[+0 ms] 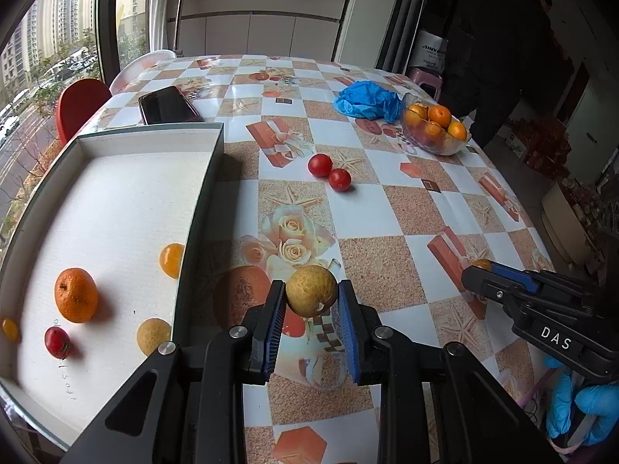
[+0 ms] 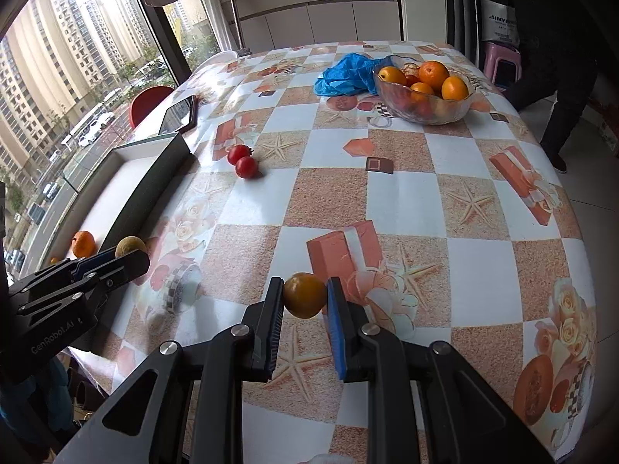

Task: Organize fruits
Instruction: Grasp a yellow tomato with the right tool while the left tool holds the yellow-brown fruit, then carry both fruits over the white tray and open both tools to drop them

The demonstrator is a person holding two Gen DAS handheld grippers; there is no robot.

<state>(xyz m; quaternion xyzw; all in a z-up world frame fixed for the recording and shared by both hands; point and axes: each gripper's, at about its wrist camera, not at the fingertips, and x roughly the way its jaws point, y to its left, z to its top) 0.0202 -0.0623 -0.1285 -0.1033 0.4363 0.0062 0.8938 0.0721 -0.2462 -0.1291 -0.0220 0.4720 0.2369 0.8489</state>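
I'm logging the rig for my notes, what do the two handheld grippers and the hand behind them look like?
Both are matte black linkages with silver pivot bolts and blue ribbed pads. The left gripper carries "GenRobot.AI" lettering on its body; the right gripper bears a "DAS" label. A blue glove covers the right hand. No cables show.

A tablecloth (image 1: pixel 387 208) checked white and sandy orange is seen; two tomatoes (image 1: pixel 329 172) are red, a crumpled glove (image 1: pixel 365 99) blue, the box (image 1: pixel 116 208) white inside.
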